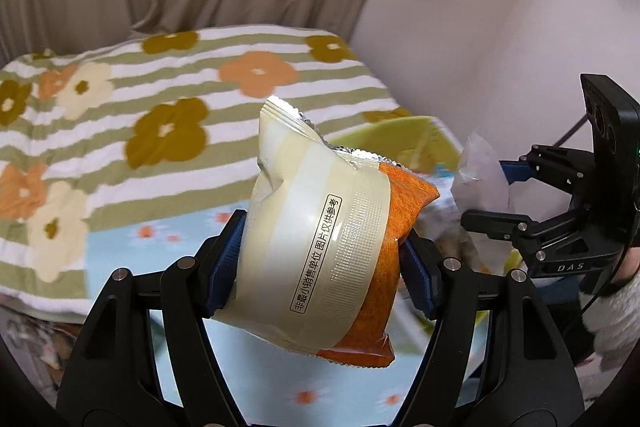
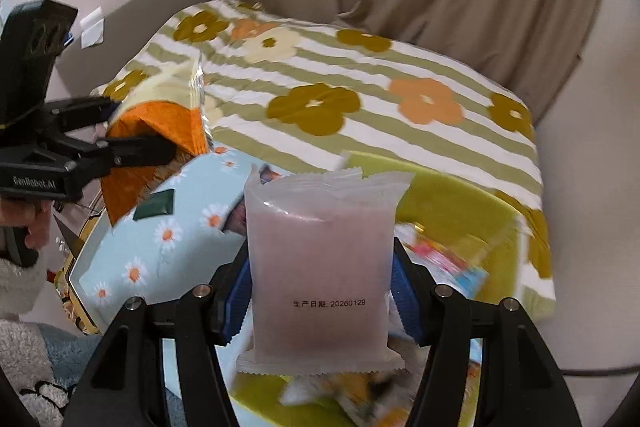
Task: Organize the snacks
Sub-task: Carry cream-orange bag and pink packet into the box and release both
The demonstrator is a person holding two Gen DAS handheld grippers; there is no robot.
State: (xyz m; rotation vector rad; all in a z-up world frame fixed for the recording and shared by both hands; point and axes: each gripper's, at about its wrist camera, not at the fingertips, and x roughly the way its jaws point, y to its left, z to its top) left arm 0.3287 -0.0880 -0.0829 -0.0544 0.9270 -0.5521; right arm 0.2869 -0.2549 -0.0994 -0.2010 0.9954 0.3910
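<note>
Left claw (image 1: 320, 247) grips the orange-and-cream packet (image 1: 320, 227); right claw (image 2: 320, 291) clamps the pink packet (image 2: 320, 267), both lifted clear for sorting.

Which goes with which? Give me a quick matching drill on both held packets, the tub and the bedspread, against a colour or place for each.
Things:
1. left gripper
2. right gripper
3. tub
4. bedspread

Descriptions:
A. striped with flowers
B. shut on pale pink packet
C. yellow-green, snacks inside
D. shut on cream and orange packet

Pairs: 1-D, 2-B, 3-C, 4-A
</note>
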